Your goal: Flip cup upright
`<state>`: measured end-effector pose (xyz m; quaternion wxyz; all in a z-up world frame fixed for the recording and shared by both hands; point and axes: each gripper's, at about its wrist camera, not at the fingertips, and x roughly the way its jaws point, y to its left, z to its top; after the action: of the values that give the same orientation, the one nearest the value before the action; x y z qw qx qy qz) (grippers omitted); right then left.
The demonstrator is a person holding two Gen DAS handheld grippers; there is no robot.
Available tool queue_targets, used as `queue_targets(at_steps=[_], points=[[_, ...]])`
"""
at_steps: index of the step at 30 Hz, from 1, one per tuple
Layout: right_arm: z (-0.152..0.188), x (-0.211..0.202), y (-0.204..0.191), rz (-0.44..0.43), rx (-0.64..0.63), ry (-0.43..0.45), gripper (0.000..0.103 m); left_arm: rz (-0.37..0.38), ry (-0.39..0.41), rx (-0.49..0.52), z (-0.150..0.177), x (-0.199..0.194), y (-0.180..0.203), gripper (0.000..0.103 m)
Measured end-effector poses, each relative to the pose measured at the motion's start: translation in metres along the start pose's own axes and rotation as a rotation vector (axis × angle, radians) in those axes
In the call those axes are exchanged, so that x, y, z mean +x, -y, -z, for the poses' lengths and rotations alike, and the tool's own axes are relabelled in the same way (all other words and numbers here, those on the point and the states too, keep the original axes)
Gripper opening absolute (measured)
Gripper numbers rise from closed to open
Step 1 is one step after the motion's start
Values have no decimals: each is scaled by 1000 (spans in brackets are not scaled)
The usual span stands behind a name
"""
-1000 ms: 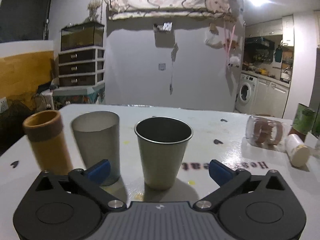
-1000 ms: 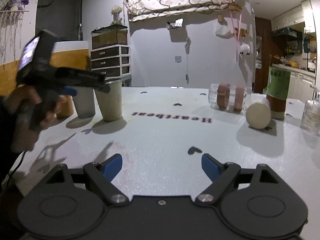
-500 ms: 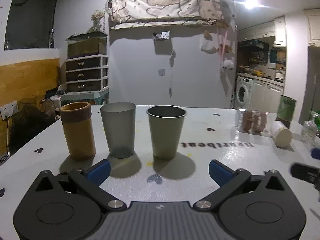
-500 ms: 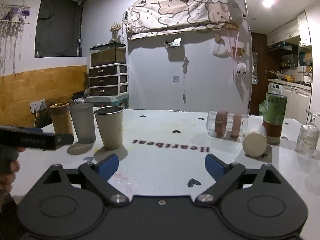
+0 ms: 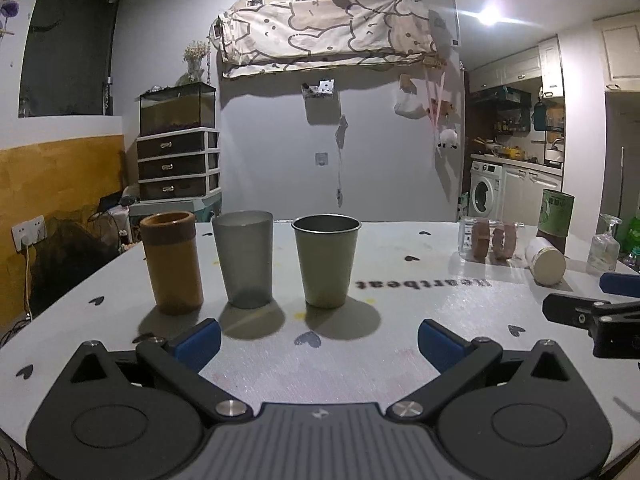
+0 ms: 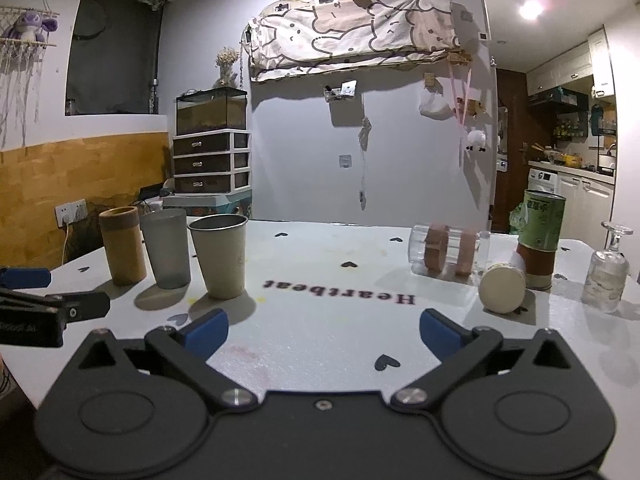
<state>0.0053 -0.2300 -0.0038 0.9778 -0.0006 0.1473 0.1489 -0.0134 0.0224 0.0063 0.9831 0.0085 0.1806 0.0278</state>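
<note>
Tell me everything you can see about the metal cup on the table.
The metal cup is a plain tapered tumbler, dull silvery steel by its look, with a thin rolled rim and a dark inside. It stands upright, mouth up, on the white table, rightmost of a row of three, apart from the grey cup beside it. Neither gripper touches it; whether anything is inside cannot be seen.

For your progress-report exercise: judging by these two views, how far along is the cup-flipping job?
Done: three cups stand upright in a row, the brown cup, the grey cup and the metal cup. In hand: nothing; the left tongs and right tongs are open and empty. Left: the clear cup and white cup lie on their sides, and the wine glass stands upside down.
</note>
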Motion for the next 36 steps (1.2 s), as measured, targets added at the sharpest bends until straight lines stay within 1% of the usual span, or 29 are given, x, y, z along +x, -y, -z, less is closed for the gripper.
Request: queue_targets(at_steps=[14,36], points=[[4,1,-5,9,-13,-22,103,-14,-19,-15,5,1,-1,103],[4,1,-5,8,-13,-22,103,-18,-22,-16,5,2,-3,103]])
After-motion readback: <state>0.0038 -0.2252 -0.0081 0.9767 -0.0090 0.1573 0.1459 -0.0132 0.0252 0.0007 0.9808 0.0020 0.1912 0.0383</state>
